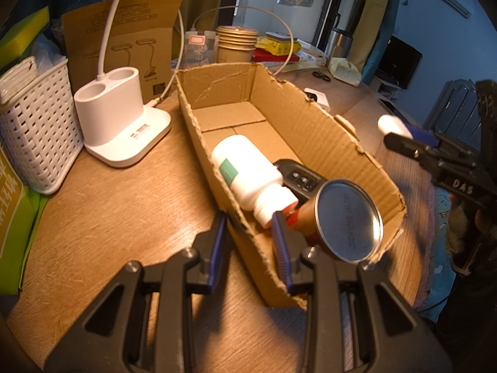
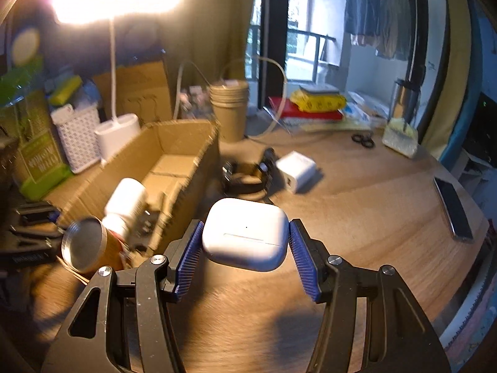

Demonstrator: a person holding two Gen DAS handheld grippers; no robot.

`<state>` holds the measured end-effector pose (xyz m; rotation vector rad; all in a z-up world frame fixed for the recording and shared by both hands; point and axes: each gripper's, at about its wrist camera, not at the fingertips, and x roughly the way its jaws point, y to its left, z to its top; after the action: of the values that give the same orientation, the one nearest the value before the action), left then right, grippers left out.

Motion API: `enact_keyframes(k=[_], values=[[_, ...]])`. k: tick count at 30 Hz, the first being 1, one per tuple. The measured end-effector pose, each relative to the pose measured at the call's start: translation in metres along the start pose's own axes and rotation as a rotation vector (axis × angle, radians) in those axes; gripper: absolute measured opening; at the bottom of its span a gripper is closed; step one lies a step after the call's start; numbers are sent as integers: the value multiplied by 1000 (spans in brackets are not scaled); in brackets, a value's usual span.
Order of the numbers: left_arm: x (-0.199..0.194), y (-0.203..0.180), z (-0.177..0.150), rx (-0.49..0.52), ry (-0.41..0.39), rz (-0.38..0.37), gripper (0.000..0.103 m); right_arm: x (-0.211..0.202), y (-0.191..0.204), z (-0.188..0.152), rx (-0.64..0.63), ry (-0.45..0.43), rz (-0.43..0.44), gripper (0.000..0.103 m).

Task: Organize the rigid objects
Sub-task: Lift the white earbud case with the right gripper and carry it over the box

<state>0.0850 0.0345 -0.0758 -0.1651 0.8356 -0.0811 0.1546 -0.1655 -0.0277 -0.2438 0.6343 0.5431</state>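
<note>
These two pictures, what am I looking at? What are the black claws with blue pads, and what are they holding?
No robot here: a person holds a two-finger gripper in each hand, each with a wide-angle camera looking along its fingers. In the left camera's view, the left gripper is clamped on the wall of a cardboard box on a wooden desk. Inside lie a white bottle, a can and a black remote. In the right camera's view, the right gripper holds a white earbud case above the desk. A charger and a phone lie nearby.
</note>
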Motion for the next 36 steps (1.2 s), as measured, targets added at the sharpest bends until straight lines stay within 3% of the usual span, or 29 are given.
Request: enact_keyframes(k=[19, 36], values=[[0, -1, 0, -1, 0, 0, 32, 11, 60, 33, -109, -60, 127, 59], [-1, -1, -1, -1, 0, -1, 32, 43, 64, 36, -103, -15, 153, 59]])
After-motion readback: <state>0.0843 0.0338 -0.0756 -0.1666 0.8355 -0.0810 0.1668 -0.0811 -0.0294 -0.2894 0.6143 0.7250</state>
